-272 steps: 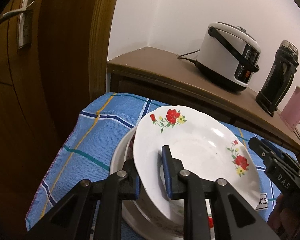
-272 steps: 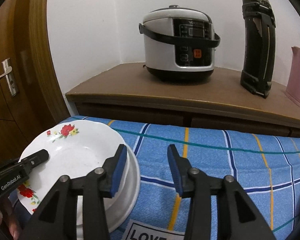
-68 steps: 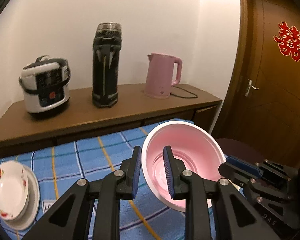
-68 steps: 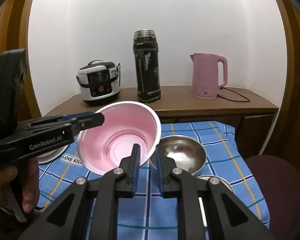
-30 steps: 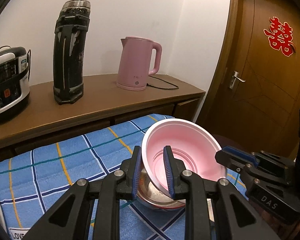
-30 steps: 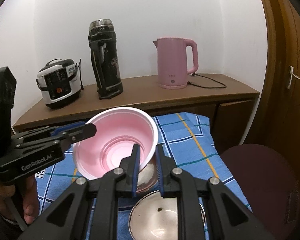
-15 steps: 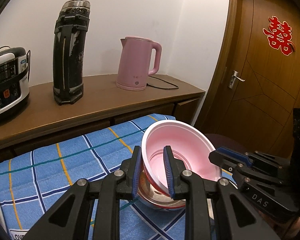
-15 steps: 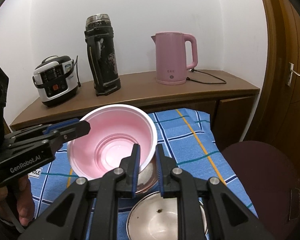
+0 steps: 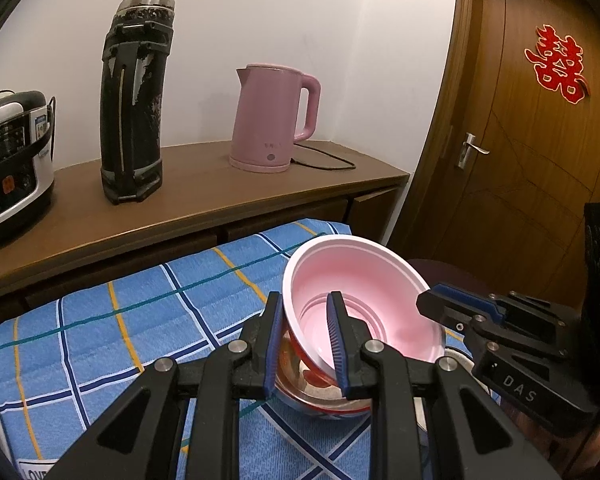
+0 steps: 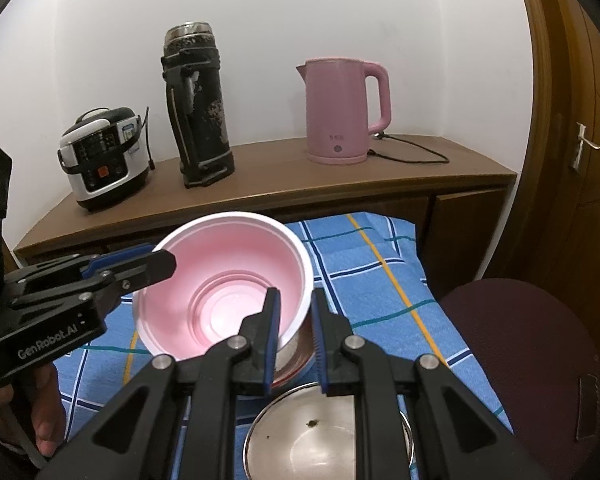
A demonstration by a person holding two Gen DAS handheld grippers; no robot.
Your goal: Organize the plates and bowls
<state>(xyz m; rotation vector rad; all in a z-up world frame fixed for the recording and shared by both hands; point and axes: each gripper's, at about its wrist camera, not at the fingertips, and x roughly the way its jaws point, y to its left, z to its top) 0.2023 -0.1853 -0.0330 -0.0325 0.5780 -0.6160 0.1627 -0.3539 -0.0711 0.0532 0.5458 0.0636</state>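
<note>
Pink bowl (image 9: 364, 292) tilted over a steel bowl (image 9: 320, 396), left gripper (image 9: 305, 340) and right gripper (image 10: 295, 334) each clamping its rim, blue checked cloth (image 9: 140, 320) beneath.

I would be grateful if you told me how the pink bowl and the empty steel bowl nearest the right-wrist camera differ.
The pink bowl is opaque plastic; the steel bowl is shiny metal. The pink bowl is tilted, gripped at its rim by both the left gripper and the right gripper; the steel bowl sits level and untouched, with dark specks inside. Both are round and open upward.
</note>
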